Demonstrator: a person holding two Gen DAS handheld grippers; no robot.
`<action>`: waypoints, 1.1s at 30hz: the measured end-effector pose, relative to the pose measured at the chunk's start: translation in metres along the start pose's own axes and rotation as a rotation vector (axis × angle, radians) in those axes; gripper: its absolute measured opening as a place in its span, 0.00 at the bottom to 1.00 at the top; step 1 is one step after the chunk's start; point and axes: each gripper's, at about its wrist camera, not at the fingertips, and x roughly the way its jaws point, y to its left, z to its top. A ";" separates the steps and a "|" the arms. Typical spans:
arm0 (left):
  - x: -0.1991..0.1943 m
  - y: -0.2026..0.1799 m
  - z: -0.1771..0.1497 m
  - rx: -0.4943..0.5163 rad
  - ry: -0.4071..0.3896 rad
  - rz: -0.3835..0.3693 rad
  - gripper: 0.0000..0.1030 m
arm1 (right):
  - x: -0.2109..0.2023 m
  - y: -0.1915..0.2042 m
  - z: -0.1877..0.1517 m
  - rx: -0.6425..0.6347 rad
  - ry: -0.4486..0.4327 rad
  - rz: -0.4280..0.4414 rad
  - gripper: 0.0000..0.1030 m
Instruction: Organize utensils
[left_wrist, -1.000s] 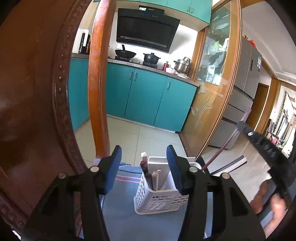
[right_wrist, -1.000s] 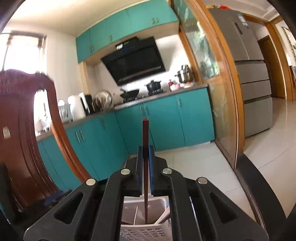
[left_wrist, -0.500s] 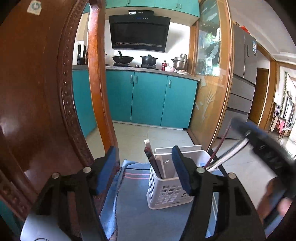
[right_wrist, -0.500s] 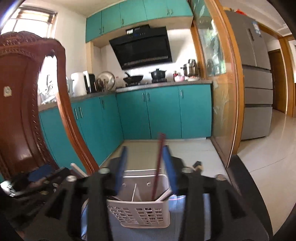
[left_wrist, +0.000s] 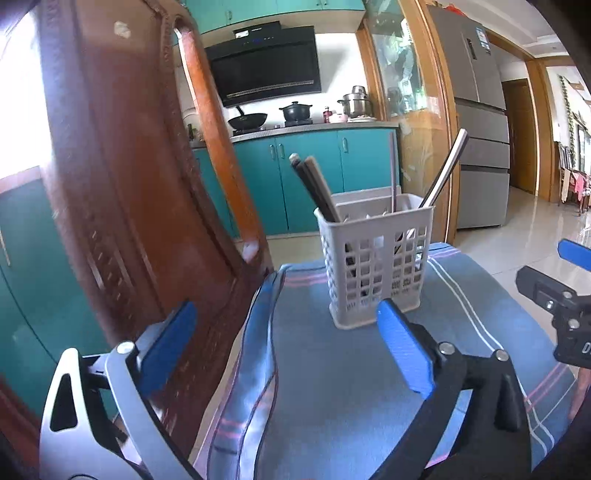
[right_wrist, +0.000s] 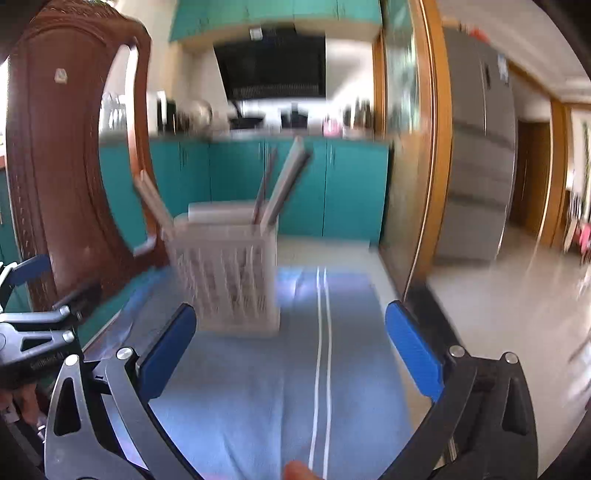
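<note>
The white slotted utensil basket (left_wrist: 375, 258) stood upright on the blue striped cloth (left_wrist: 332, 387) covering the tabletop, with dark chopsticks (left_wrist: 314, 188) and a metal handle (left_wrist: 445, 170) leaning inside. Both the left claw (left_wrist: 288, 347) and right claw (right_wrist: 290, 349) had just been spreading wide, nothing between their blue pads, short of the basket.

The right gripper (right_wrist: 290, 349) has just opened, releasing the dark red chopstick (right_wrist: 263, 192) into the white slotted plastic basket (right_wrist: 225, 280); the left gripper (left_wrist: 286, 352) has just opened wider, empty; both have drawn back.
</note>
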 end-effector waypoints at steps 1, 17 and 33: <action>-0.003 0.002 -0.002 -0.011 0.003 -0.011 0.96 | -0.003 0.002 -0.001 -0.001 -0.013 -0.007 0.97; -0.005 0.006 0.000 -0.032 0.001 -0.044 0.97 | 0.000 0.032 -0.009 -0.133 -0.003 -0.056 0.97; -0.007 0.000 -0.003 -0.018 0.000 -0.035 0.97 | -0.002 0.033 -0.012 -0.128 -0.013 -0.056 0.97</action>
